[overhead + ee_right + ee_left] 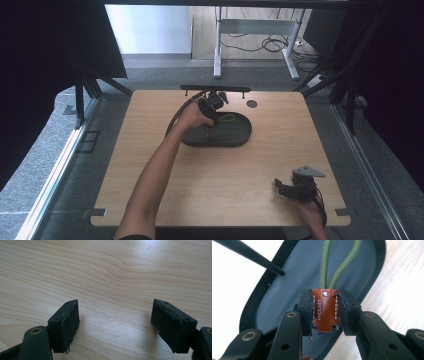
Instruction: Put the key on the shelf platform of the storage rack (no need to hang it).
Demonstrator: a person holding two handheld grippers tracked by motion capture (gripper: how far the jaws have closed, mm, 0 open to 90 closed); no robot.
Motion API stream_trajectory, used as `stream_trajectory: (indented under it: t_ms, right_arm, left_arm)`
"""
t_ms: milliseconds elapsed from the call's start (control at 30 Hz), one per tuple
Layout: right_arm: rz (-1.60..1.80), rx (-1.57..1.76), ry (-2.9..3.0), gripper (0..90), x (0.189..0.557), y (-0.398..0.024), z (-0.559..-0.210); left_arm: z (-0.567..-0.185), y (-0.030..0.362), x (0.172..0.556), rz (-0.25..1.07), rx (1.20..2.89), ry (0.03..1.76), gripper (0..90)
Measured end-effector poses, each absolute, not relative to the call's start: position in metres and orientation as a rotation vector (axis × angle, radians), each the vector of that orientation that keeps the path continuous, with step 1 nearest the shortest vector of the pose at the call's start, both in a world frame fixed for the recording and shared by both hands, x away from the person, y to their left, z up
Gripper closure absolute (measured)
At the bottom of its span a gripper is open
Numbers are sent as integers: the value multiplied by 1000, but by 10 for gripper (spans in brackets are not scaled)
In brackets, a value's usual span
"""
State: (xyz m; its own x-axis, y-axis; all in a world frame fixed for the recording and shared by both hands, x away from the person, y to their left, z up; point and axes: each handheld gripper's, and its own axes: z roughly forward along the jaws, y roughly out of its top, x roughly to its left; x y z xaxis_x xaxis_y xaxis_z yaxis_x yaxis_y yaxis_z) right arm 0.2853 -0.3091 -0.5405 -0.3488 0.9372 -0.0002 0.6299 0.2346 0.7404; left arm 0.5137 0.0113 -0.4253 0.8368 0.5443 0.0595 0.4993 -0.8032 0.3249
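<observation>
Broadly, by descending size. Table (165, 200): pale wood-grain top, square with rounded corners, carrying all items below. Tray (240, 137): dark oval dish with a raised rim, lying on the far middle of the table. Left gripper (209, 125): held over the tray's left part, pointing down into it; in the left gripper view (325, 312) its jaws are clamped on the leather tab from both sides. Right gripper (278, 186): resting low at the near right corner of the table, well apart from the tray; in the right gripper view (113, 322) its jaws stand wide apart with bare tabletop between them. Cord loop (338, 267): olive braided rope, two strands running from the tab out over the tray floor. Leather tab (325, 310): brown, white-stitched, stamped with lettering, gripped above the tray.
</observation>
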Motion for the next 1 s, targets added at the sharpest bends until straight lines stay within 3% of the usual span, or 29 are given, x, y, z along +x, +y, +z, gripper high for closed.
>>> stream_trajectory:
  t_ms: [433,667,1000]
  right_arm:
    - [908,1437,2062,228,285,-309,-540]
    - [907,1441,2059,227,285,-309,-540]
    - [906,1437,2060,227,285,-309,-541]
  left_arm:
    - [-459,23,512,160,2729,842,645]
    - [-462,22,506,194,2742,837,520]
    - [-445,33,488,202,2632,832,326]
